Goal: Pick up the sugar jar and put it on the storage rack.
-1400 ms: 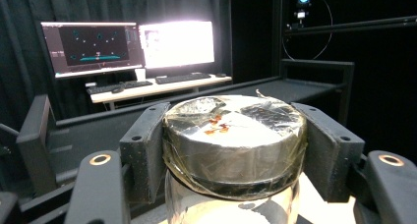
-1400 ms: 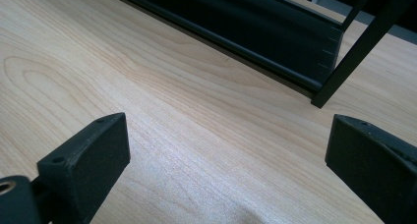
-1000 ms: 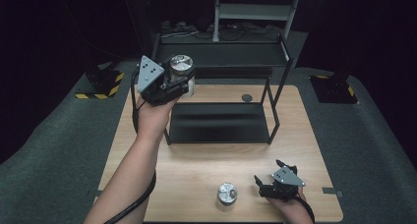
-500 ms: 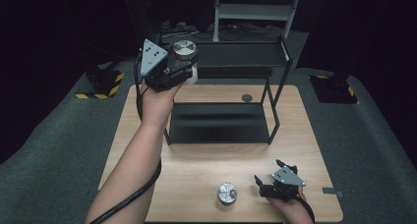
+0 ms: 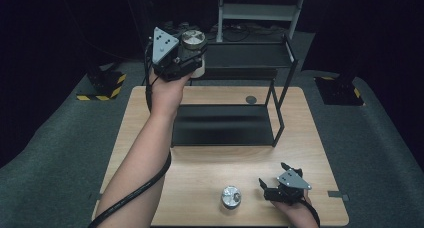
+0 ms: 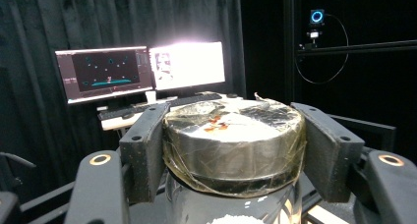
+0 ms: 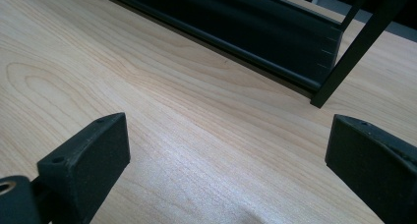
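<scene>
My left gripper (image 5: 191,52) is shut on a glass jar with a metal lid (image 5: 193,38), held high at the left end of the black rack's top shelf (image 5: 250,55). In the left gripper view both pads clamp the sides of the foil-wrapped lid (image 6: 233,135), and my left gripper (image 6: 233,150) holds the jar upright. A second metal-lidded jar (image 5: 231,196) stands on the wooden table near the front edge. Just right of it rests my right gripper (image 5: 273,174), open, with bare table between its jaws in the right gripper view (image 7: 226,150).
The two-tier black rack has a lower shelf (image 5: 222,124) on the table's middle and thin corner posts (image 7: 359,47). A small dark disc (image 5: 251,99) lies on the table behind the rack. Monitors (image 6: 142,69) glow beyond the table.
My left gripper has carried the jar upward and farther from the person, up to the top shelf's left end. The right gripper and the jar on the table have stayed put.
</scene>
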Action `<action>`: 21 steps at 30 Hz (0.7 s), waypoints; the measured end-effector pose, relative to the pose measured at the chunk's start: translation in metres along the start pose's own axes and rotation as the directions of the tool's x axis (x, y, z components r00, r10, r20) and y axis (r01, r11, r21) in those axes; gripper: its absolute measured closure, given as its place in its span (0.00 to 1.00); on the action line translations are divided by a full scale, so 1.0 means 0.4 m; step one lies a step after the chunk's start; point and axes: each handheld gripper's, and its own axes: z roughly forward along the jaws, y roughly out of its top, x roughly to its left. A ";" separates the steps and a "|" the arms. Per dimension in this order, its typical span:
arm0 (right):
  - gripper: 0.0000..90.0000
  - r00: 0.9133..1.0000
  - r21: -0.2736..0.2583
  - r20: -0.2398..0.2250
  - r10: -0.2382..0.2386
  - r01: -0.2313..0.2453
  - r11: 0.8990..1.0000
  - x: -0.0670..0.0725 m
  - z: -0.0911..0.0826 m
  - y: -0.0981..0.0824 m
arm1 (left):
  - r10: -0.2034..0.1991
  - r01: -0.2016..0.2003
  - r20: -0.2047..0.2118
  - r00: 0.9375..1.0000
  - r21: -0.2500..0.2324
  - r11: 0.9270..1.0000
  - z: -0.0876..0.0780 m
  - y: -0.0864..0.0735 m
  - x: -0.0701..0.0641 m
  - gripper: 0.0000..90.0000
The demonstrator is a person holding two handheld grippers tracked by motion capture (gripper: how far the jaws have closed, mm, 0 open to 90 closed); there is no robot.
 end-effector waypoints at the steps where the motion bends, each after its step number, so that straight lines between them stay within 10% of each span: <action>1: 0.02 1.000 0.001 0.000 -0.002 0.002 1.000 0.001 0.000 0.000 | -0.006 0.006 -0.001 1.000 0.001 1.000 0.005 0.000 0.000 0.38; 10: 0.02 1.000 -0.003 0.006 -0.008 0.008 1.000 0.005 -0.001 -0.001 | -0.005 0.005 -0.023 1.000 0.004 1.000 0.045 -0.008 0.012 0.38; 11: 0.02 1.000 -0.003 0.006 -0.007 0.007 1.000 0.004 -0.001 -0.002 | 0.310 -0.307 0.029 0.950 0.256 0.917 0.017 0.100 0.058 0.38; 21: 0.02 1.000 -0.002 0.001 -0.005 0.005 1.000 0.001 -0.001 -0.001 | 0.297 -0.286 -0.007 0.955 0.247 0.926 0.050 0.079 0.080 0.38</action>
